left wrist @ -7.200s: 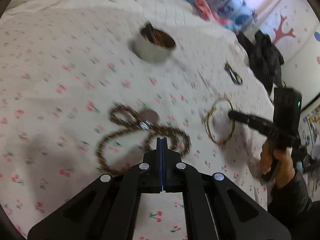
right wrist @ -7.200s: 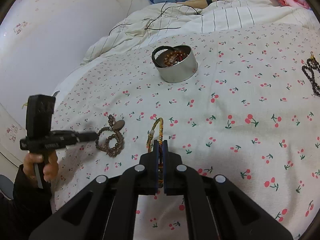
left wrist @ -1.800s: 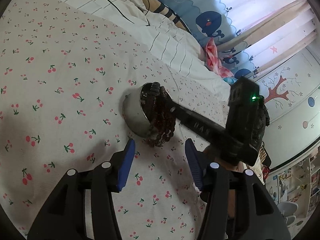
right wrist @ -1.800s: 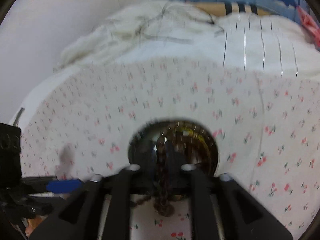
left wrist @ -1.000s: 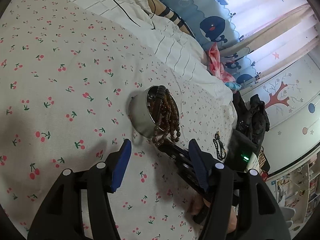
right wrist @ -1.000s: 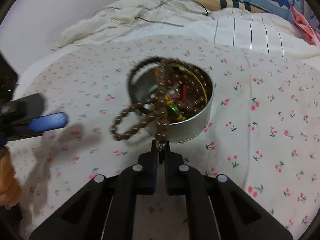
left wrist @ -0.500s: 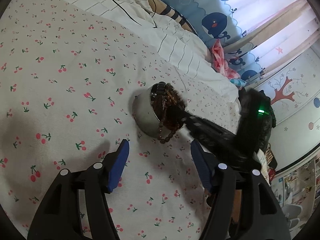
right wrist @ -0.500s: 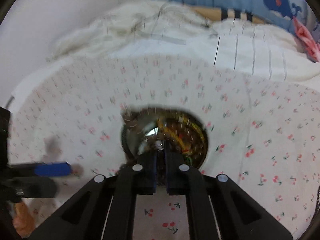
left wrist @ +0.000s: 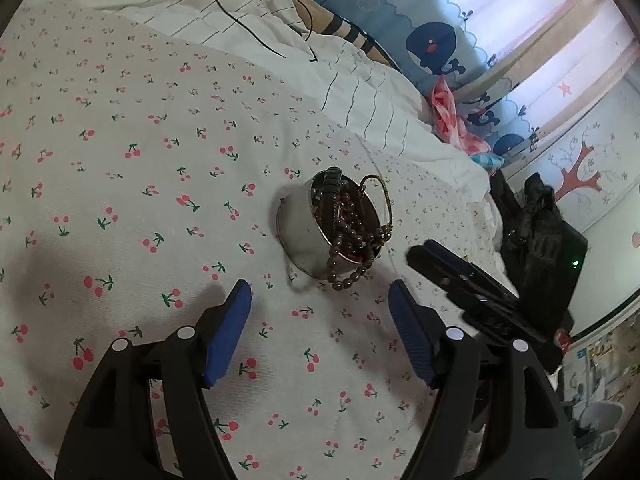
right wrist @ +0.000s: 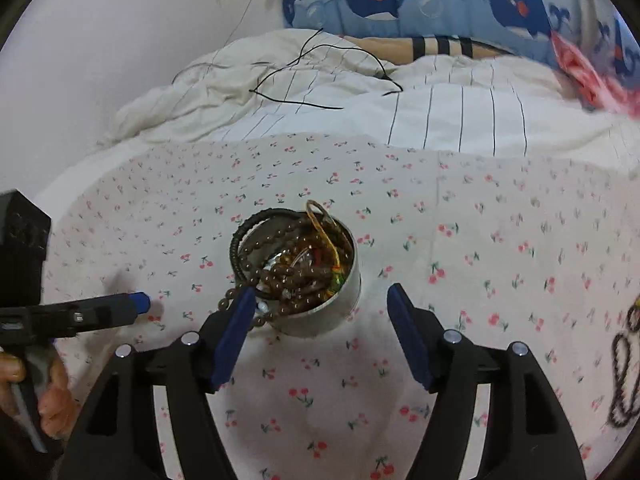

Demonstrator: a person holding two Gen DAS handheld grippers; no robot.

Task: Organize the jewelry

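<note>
A round metal tin [left wrist: 296, 236] [right wrist: 340, 312] stands on the cherry-print sheet, filled with bracelets. A brown bead string [left wrist: 348, 268] [right wrist: 288, 276] lies in it, one loop hanging over the rim. A gold bangle [left wrist: 384, 204] [right wrist: 320, 220] and a black bracelet [right wrist: 240, 240] lean on the rim. My right gripper [right wrist: 320, 292] [left wrist: 418, 252] hovers just short of the tin, its jaws opening with no pad touching anything. My left gripper [left wrist: 320, 292] [right wrist: 140, 303] points at the tin from the other side, its jaws opening with nothing between them.
A dark beaded necklace [right wrist: 624, 360] lies on the sheet at the right edge. A striped duvet [right wrist: 400, 120] with a black cable [right wrist: 320, 76] is bunched behind the tin. A person's hand [right wrist: 48, 400] holds the left gripper's handle. Dark clothing [left wrist: 528, 208] hangs past the bed's edge.
The right gripper has opened and let go of the brown bead string, which now rests in the tin. It has drawn back and upward. The left jaws have spread a little wider.
</note>
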